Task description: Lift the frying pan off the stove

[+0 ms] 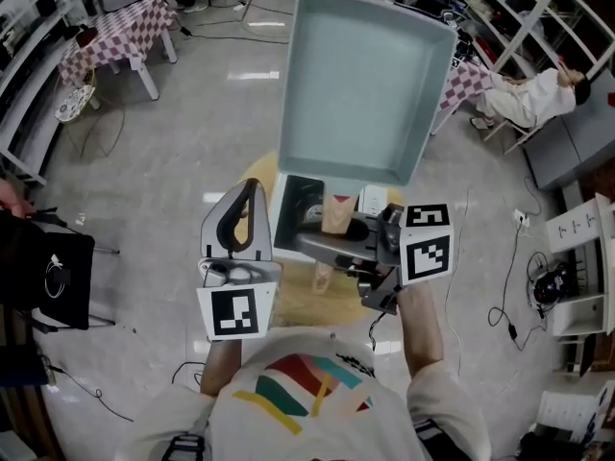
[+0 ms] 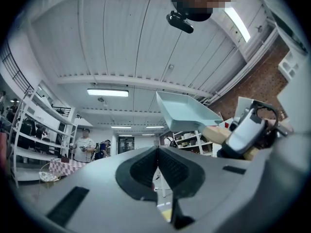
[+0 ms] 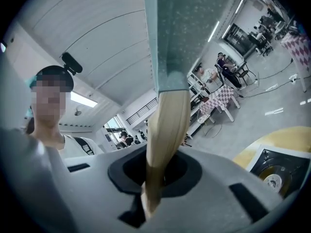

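The frying pan (image 1: 360,84) is a square pale-teal pan with a wooden handle (image 1: 336,214). It is held high in the air, well above the stove (image 1: 300,205). My right gripper (image 1: 334,236) is shut on the handle, which runs up between its jaws (image 3: 165,130) to the pan (image 3: 189,33). The stove (image 3: 279,166) shows far below at the lower right of the right gripper view. My left gripper (image 1: 248,195) points upward beside the pan and is shut with nothing in it (image 2: 158,166). In the left gripper view the pan (image 2: 187,113) hangs to the right.
The stove sits on a round yellow table (image 1: 332,296). Tables with checked cloths (image 1: 120,32) and shelving stand around the room. A person sits at the right (image 1: 528,94), others stand in the distance (image 2: 85,144). Cables lie on the floor (image 1: 509,305).
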